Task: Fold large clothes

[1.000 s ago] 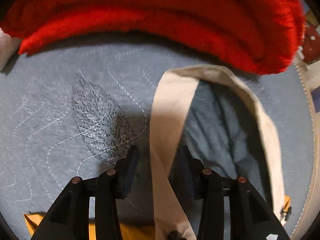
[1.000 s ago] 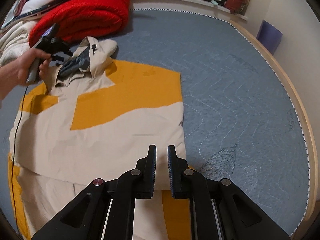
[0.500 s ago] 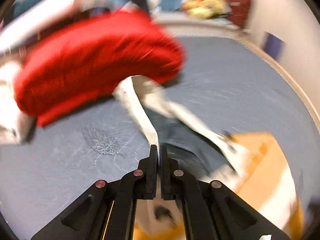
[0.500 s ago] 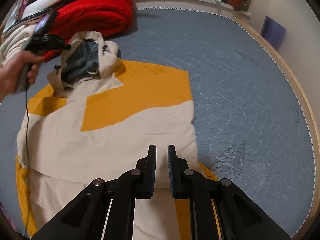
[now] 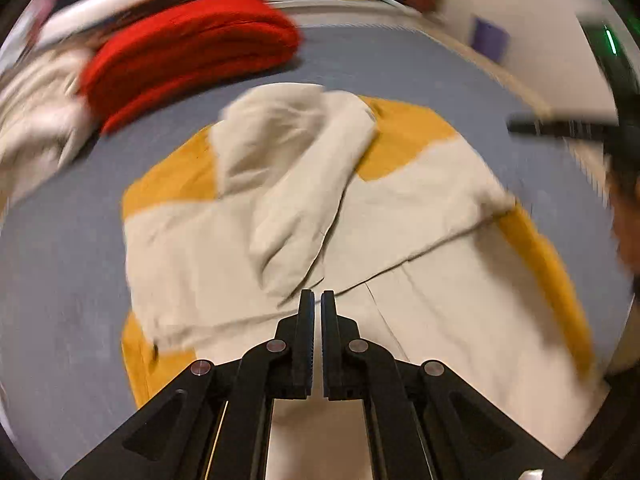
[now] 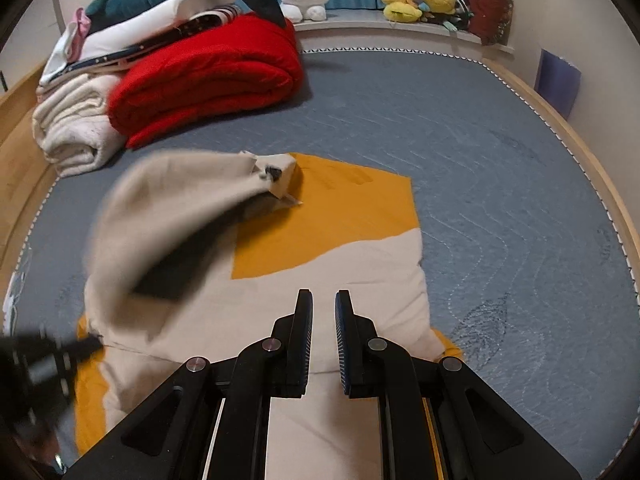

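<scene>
While its beige-and-yellow body lies flat in the middle of the bed, the jacket [image 6: 360,272] has its beige hood [image 6: 168,208] lifted and stretched down over the chest, blurred with motion and casting a shadow on the cloth beneath. The left gripper [image 5: 316,296] is clenched, its tips at the hood's edge, apparently pinching that edge to carry it inward so the top folds onto the body. The right gripper [image 6: 324,300] hovers over the jacket's lower half with jaws slightly parted and nothing between them, likely waiting to steady or take the hem. Around the jacket spreads a grey-blue quilted bed cover [image 6: 480,160]. Beyond it sit a folded red blanket [image 6: 208,80], rolled white bedding [image 6: 72,128], and plush toys [image 6: 420,0] on the far ledge.
</scene>
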`<state>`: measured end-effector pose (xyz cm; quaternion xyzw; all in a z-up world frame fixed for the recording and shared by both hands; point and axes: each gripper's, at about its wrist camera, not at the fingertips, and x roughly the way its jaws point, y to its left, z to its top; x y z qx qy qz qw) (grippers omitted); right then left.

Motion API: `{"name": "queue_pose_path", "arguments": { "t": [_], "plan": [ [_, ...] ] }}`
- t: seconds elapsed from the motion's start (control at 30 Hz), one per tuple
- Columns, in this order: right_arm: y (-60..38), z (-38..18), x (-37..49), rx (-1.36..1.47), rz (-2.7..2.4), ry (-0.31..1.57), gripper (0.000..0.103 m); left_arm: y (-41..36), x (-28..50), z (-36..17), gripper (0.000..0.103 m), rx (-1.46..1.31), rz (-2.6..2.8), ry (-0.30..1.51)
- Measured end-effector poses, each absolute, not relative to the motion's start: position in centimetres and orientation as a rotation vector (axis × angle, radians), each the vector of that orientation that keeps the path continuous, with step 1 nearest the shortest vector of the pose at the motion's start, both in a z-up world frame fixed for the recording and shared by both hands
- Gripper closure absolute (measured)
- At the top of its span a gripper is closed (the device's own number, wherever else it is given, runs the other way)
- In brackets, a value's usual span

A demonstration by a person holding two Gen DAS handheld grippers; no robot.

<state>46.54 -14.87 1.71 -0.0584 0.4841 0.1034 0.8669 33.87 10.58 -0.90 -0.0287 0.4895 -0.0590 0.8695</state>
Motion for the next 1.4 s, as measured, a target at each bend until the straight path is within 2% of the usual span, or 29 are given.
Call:
{"name": "queue_pose_path", "arguments": {
  "t": [0.13,0.17,0.2,0.23,0.47,0.67,0.73,0.8,0.9,1.0,1.03,1.1,1.13,1.2,1.27,1.33,1.4],
  "plan": [
    [-14.5,1.4,46.2,-0.085,0.248,1.024,0.09,14.1,35.8,-0.9,0.094,-0.324,-0.037,1.026],
    [-14.4,1.3,46.2,-0.073,0.255,1.026,0.09,15.0,36.6,-1.5,0.088,-0.386,-0.038,1.027],
    [-14.3,1.2,46.2,-0.058,0.261,1.026,0.09,15.7,37.4,-2.2,0.075,-0.427,-0.047,1.034],
    [-14.2,1.1,46.2,-0.045,0.263,1.024,0.09,16.5,38.3,-3.3,0.072,-0.455,-0.04,1.054],
    [-12.1,1.0,45.9,-0.037,0.326,0.965,0.09,20.3,40.7,-6.7,0.071,-0.717,-0.051,1.06],
    [-10.2,0.3,45.9,-0.008,0.436,0.962,0.09,19.2,42.1,-7.7,0.072,-0.665,-0.038,1.053],
    [-9.6,0.1,45.8,0.01,0.48,0.967,0.09,19.1,42.2,-8.4,0.075,-0.66,-0.025,1.062],
    [-9.1,0.0,45.7,0.013,0.518,0.963,0.09,18.9,42.2,-8.3,0.101,-0.658,-0.039,1.045],
    [-8.6,0.1,45.5,0.015,0.558,0.955,0.09,17.2,41.9,-5.4,0.102,-0.555,-0.081,0.969],
    [-8.7,0.1,45.4,0.031,0.565,0.946,0.086,13.9,41.1,-2.0,0.103,-0.519,-0.282,0.879],
    [-8.9,0.2,45.4,0.047,0.561,0.941,0.081,11.6,40.7,-1.1,0.102,-0.458,-0.373,0.875],
    [-9.7,0.4,45.6,0.104,0.558,0.928,0.069,8.3,40.4,-1.7,0.1,-0.358,-0.466,0.95],
    [-10.2,0.5,45.8,0.135,0.549,0.922,0.062,6.2,40.4,-3.3,0.1,-0.31,-0.523,1.056],
    [-11.2,0.5,46.2,0.196,0.525,0.918,0.057,4.7,40.4,-6.3,0.099,-0.26,-0.502,1.206],
    [-11.8,0.1,46.8,0.229,0.508,0.939,0.056,5.6,40.6,-7.3,0.099,-0.291,-0.443,1.249],
    [-12.0,-0.6,47.2,0.24,0.496,0.972,0.056,8.1,41.0,-6.9,0.093,-0.428,-0.424,1.222],
    [-11.7,-1.4,47.4,0.228,0.496,1.003,0.056,11.5,41.2,-6.2,0.079,-0.558,-0.369,1.164]
  ]
}}
